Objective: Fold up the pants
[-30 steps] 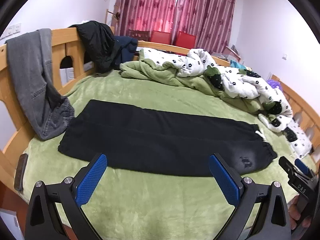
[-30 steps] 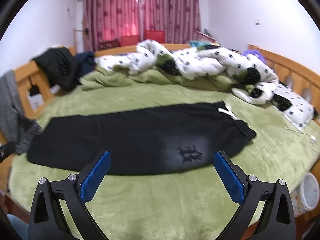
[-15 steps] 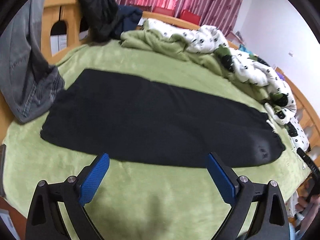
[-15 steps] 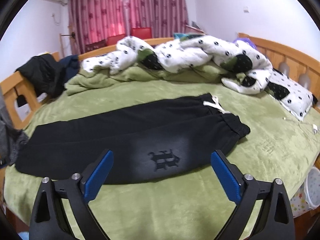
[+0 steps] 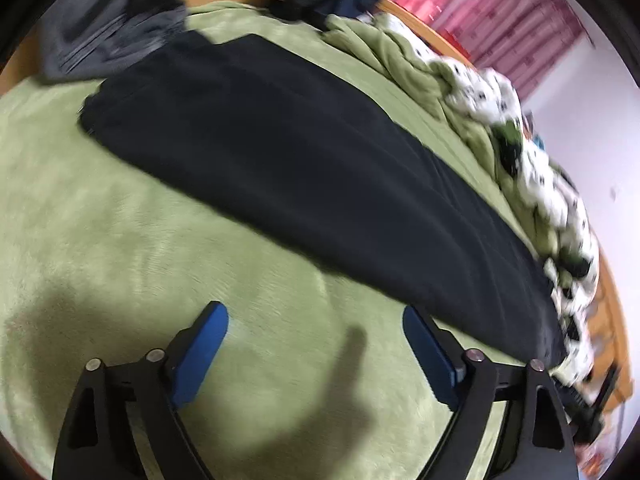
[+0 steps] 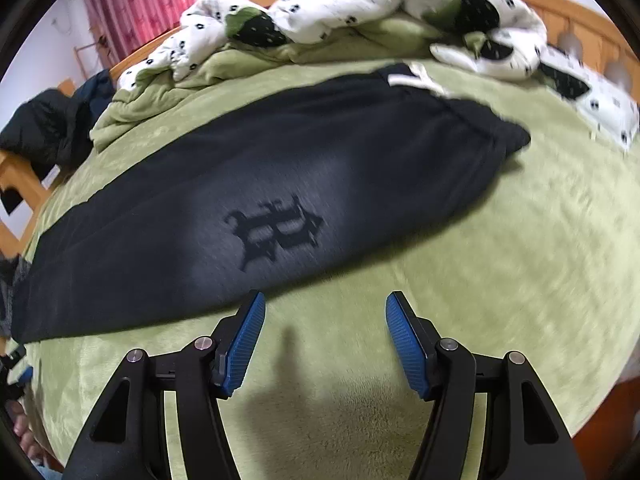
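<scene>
Left gripper point(image 5: 316, 326): closing, empty | right gripper point(image 6: 325, 311): closing, empty | pants point(image 6: 280, 184): flat on bed point(image 6: 520, 260)

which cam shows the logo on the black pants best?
Right wrist. The logo sits mid-frame on a faded grey patch of the black pants, just beyond the open tongs, and reads clearly despite slight blur. In the left wrist view that end of the pants sits blurred at the right edge; no logo can be made out.

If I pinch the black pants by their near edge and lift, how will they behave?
The black pants lie flat and limp, so they'll likely drape and sag. Doubled layers may separate. The plush green blanket may drag on them.
</scene>
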Available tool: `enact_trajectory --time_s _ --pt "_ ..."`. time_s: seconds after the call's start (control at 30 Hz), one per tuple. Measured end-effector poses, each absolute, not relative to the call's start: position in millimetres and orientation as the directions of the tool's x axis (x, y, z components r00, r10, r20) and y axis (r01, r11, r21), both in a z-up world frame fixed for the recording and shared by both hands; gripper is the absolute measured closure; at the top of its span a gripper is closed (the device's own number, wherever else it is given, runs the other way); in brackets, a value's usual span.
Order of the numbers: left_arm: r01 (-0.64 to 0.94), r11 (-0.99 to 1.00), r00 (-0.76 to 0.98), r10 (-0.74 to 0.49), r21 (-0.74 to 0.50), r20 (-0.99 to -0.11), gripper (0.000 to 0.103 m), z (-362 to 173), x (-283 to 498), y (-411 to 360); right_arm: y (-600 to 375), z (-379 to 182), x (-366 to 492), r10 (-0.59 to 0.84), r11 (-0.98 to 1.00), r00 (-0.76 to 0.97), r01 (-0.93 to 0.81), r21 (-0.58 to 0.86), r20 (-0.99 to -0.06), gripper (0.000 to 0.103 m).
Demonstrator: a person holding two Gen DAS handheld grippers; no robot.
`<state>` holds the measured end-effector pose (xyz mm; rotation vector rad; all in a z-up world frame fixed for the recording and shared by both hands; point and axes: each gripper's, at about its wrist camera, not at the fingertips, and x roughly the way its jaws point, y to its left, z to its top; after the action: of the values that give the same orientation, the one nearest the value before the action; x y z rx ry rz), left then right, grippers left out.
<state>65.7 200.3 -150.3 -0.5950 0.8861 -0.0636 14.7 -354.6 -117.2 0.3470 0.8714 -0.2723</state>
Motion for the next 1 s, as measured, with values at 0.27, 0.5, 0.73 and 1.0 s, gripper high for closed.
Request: enact_trajectory --time_s 0.27,0.5,0.73,1.0 --pt "-0.208 0.818 0.661 -0.287 -0.536 -0.694 0.019 -156 98 208 -381 -135 33 -0.007 0.862 0.654 0.388 0.328 -0.756 0.040" --pt "-0.304 0.811 0.653 -0.204 -0.499 -0.730 0.053 -158 121 217 -411 -145 55 0.018 0.806 0.681 0.423 0.413 -0.732 0.040" --pt "-0.315 0.828 0.638 -0.177 -0.465 -0.749 0.092 -148 134 225 -434 -141 80 -0.035 0.755 0.700 0.486 0.440 -0.713 0.081" --pt "-0.223 0.863 0.726 -0.163 -0.453 -0.668 0.092 -82 157 219 -415 -66 102 -0.085 0.865 0.784 0.364 0.345 -0.615 0.087"
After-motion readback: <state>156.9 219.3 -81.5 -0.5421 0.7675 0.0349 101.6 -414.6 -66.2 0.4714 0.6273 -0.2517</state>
